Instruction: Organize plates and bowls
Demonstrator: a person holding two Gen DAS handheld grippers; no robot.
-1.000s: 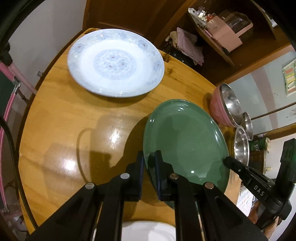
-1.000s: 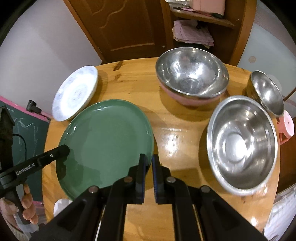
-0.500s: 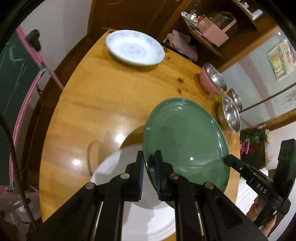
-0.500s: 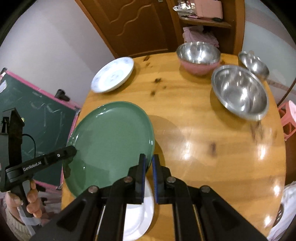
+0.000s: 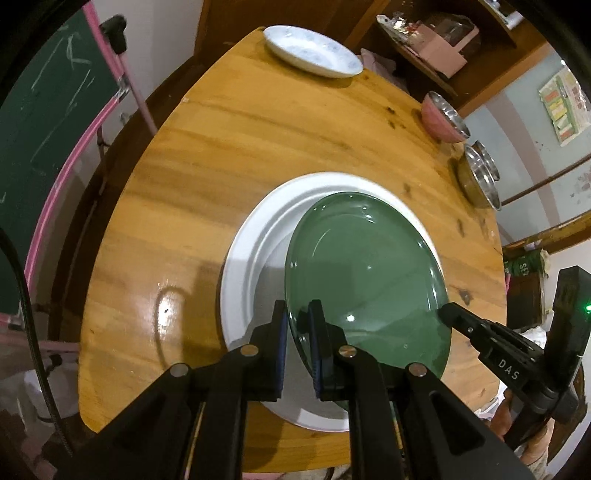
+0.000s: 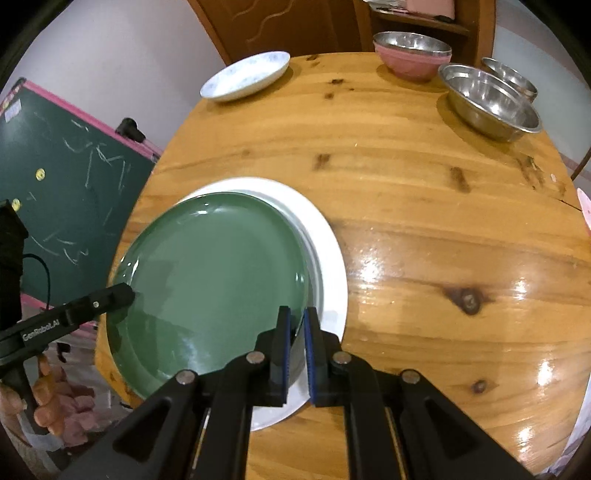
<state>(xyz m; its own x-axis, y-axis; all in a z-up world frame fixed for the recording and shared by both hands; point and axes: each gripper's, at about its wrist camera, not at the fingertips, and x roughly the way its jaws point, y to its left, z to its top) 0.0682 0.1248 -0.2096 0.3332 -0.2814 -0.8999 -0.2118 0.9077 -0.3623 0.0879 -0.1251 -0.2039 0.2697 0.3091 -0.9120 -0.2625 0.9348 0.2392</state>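
Pinching the near rim of the green plate, the left gripper has its 2 blue-padded jaws pressed onto the edge, 1 pad above the plate and 1 below. On the opposite rim the right gripper clamps the same plate in the same way, its jaws closed on the edge with only the plate's thickness between them. Each gripper also shows in the other's camera: the right gripper's black finger reaches the plate's rim from the lower right of the left wrist view, and the left gripper's finger meets the rim from the left in the right wrist view, with a person's fingers wrapped on its handle below. Between the 2 grippers the green plate sits tilted over a larger white plate, which lies flat on the round wooden table; whether the green plate touches the white one cannot be told. Farther out, at the far edge of the table, lies a white plate with a blue pattern. To the far right stand 3 bowls: a pink bowl with a steel bowl nested in it, a large steel bowl and, just behind it, a smaller steel bowl. Beyond the table's left side leans a green chalkboard with a pink frame, and behind the table stand a brown wooden door and wooden shelves.
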